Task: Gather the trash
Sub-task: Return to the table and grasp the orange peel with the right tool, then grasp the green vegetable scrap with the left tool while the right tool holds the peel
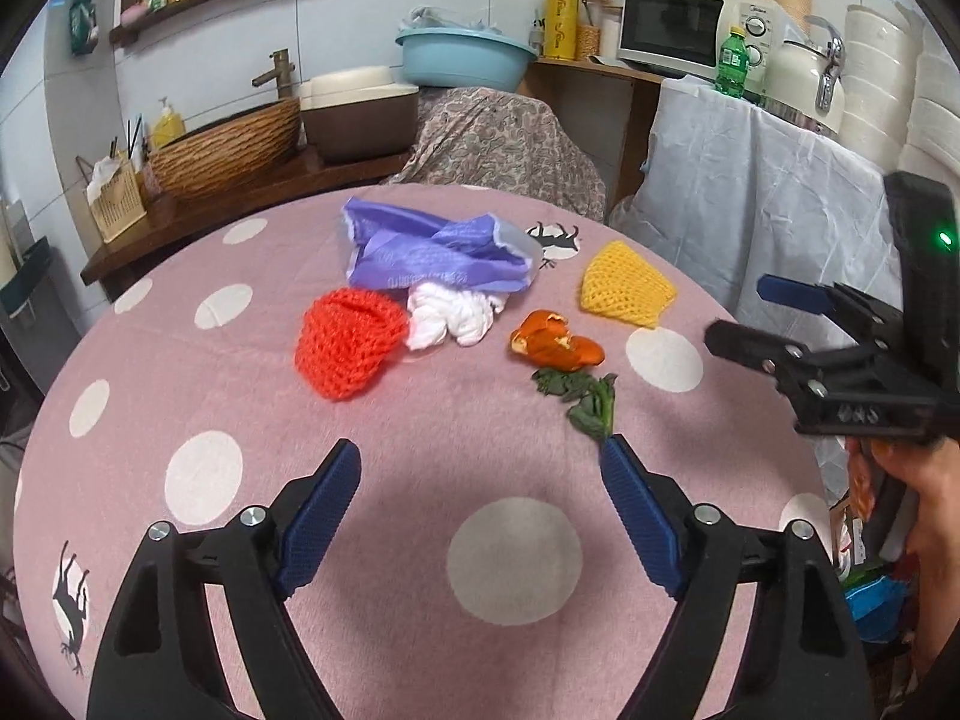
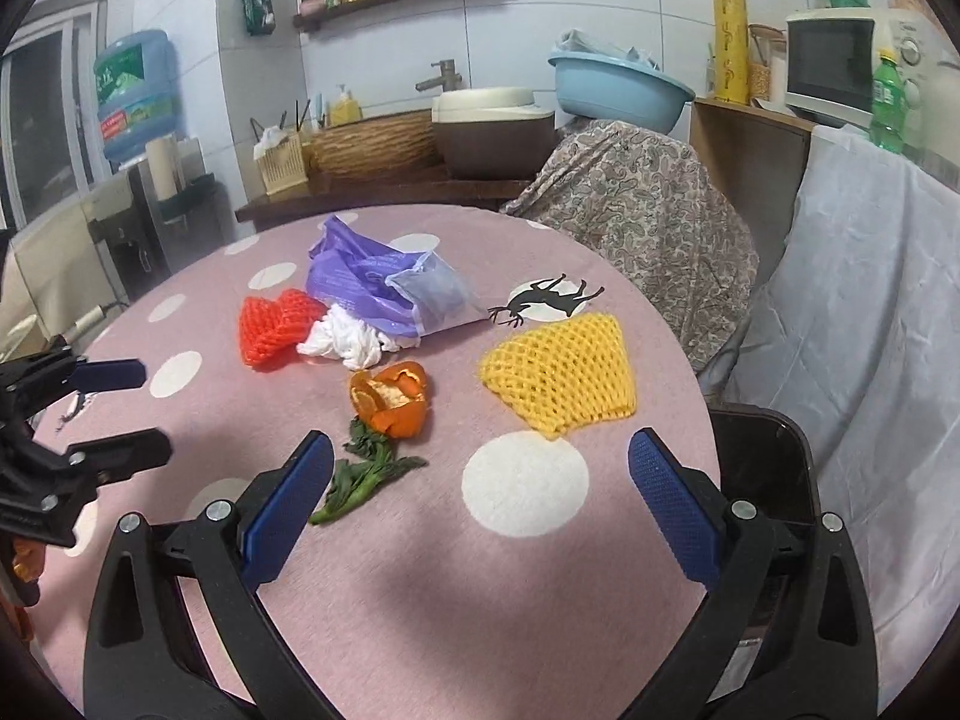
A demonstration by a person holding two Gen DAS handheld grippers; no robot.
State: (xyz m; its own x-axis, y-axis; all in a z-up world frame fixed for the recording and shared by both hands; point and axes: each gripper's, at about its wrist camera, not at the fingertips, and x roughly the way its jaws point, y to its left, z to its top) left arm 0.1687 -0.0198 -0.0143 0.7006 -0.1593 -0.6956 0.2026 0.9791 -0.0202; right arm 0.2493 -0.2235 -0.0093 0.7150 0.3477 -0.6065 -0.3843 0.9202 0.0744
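Note:
On the pink dotted tablecloth [image 1: 372, 408] [image 2: 480, 588] lie a purple plastic bag [image 1: 432, 252] [image 2: 372, 285], a red foam net [image 1: 348, 342] [image 2: 273, 324], a crumpled white tissue [image 1: 453, 315] [image 2: 345, 342], orange peel [image 1: 555, 342] [image 2: 393, 396], a wilted green leaf [image 1: 585, 399] [image 2: 363, 474] and a yellow foam net [image 1: 624, 285] [image 2: 561, 375]. My left gripper [image 1: 480, 468] [image 2: 132, 408] is open and empty above the near cloth. My right gripper [image 2: 480, 462] [image 1: 735, 315] is open and empty, hovering near the yellow net and leaf.
A black bin [image 2: 762, 468] stands beside the table's right edge. Behind are a paisley-covered object [image 1: 498, 138], a white-draped counter [image 1: 750, 192] with a microwave [image 1: 678, 24], a blue basin [image 1: 462, 57] and a wicker basket [image 1: 228, 147].

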